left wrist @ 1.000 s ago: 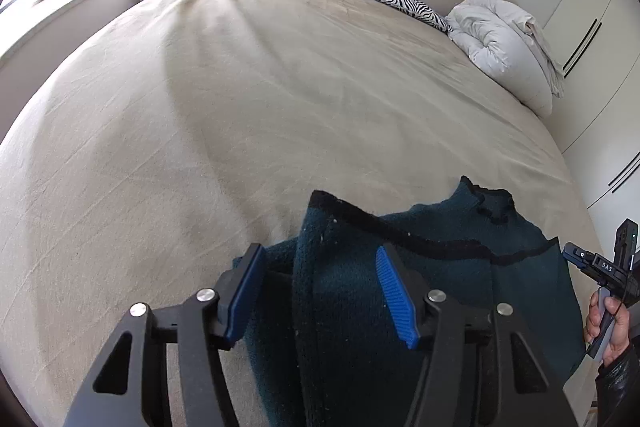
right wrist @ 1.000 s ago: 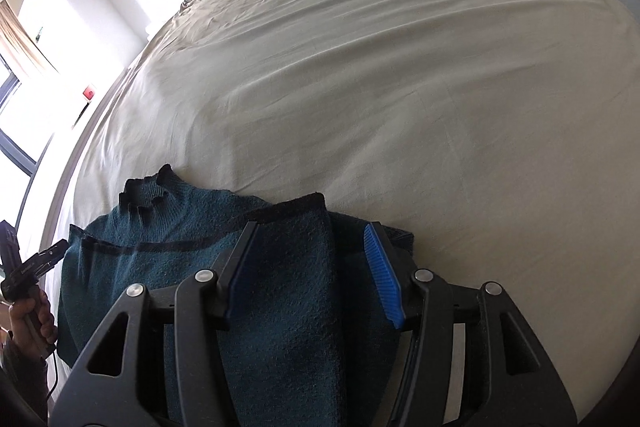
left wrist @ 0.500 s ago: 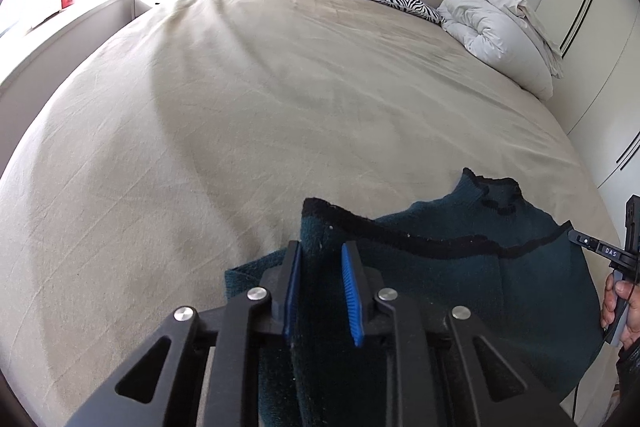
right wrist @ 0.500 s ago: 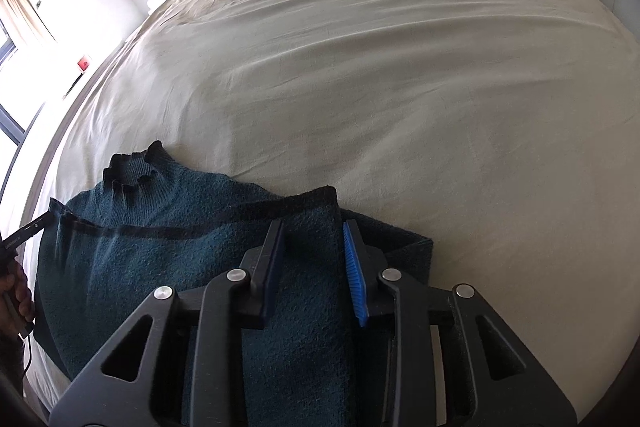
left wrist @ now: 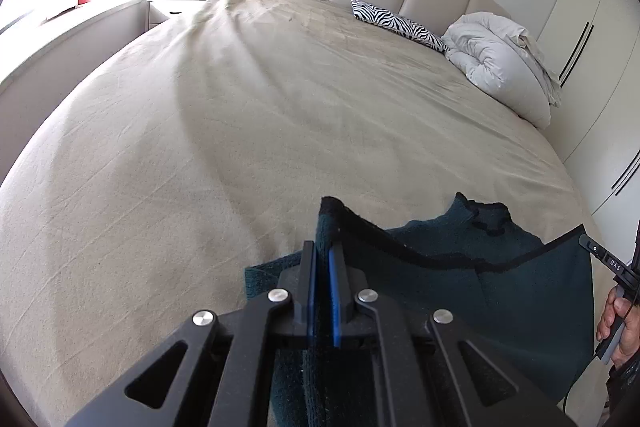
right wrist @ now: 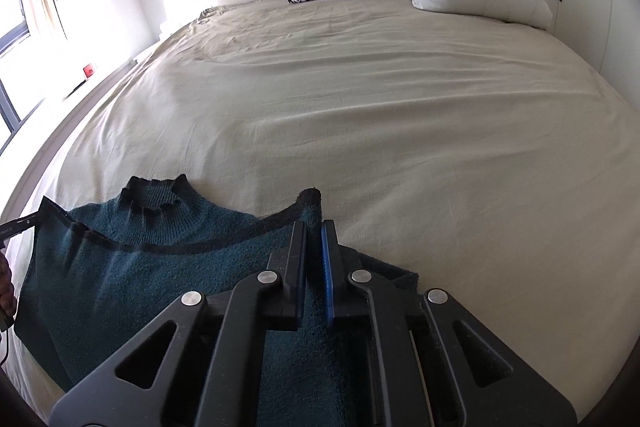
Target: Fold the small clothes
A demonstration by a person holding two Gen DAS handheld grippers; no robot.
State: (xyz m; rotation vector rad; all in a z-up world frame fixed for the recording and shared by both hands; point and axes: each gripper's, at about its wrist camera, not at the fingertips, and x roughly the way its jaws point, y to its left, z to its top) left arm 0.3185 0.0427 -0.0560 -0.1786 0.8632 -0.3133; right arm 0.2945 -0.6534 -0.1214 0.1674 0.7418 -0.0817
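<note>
A dark teal knit sweater (left wrist: 520, 291) with black trim lies at the near edge of the bed; it also shows in the right wrist view (right wrist: 132, 267). My left gripper (left wrist: 323, 251) is shut on the sweater's black-edged hem at one corner and holds it raised. My right gripper (right wrist: 314, 231) is shut on the hem at the other corner, also raised. The hem hangs between the two grips above the collar (right wrist: 156, 195). The right gripper shows at the right edge of the left wrist view (left wrist: 612, 263).
The beige bed sheet (left wrist: 260, 115) stretches far ahead. A zebra pillow (left wrist: 396, 23) and a white rolled duvet (left wrist: 504, 63) lie by the headboard. A nightstand (left wrist: 176, 5) stands at the far left, wardrobes (left wrist: 576, 27) on the right.
Both grippers were open around the sweater's hem a second ago; they closed on it and have lifted the hem up off the bed.
</note>
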